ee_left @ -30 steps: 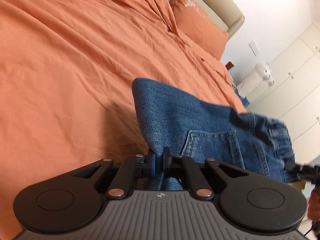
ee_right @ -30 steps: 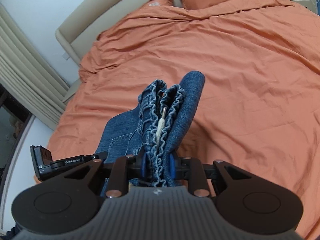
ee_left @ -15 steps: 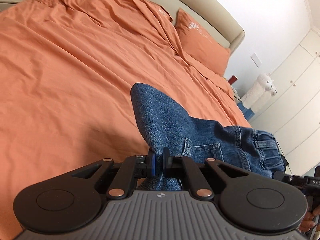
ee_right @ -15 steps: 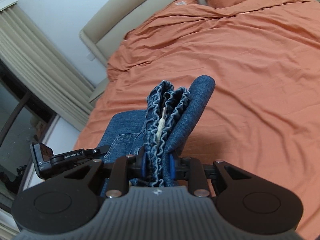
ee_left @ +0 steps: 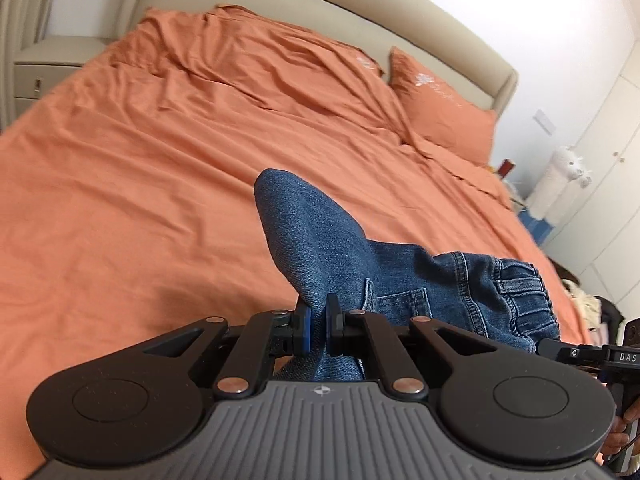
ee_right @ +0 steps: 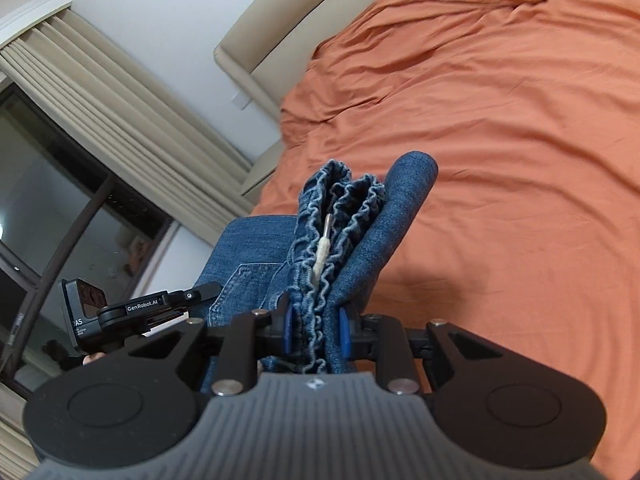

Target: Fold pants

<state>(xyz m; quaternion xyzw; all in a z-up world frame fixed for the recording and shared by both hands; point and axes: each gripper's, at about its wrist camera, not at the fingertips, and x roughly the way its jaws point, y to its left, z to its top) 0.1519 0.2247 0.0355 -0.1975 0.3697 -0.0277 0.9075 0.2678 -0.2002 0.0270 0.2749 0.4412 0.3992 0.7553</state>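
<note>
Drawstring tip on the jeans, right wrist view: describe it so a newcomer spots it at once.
Start at the orange bed, then the blue jeans held above it, shut in the right gripper. Between the gathered elastic waistband folds lies the drawstring tip: a cream cord, the only pale thing among the denim.

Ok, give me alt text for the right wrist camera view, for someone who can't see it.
The right tool is clamped on the gathered elastic waistband of blue denim pants, held up above an orange bedspread. The left tool shows at the left edge, with beige curtains and a dark window behind.
</note>
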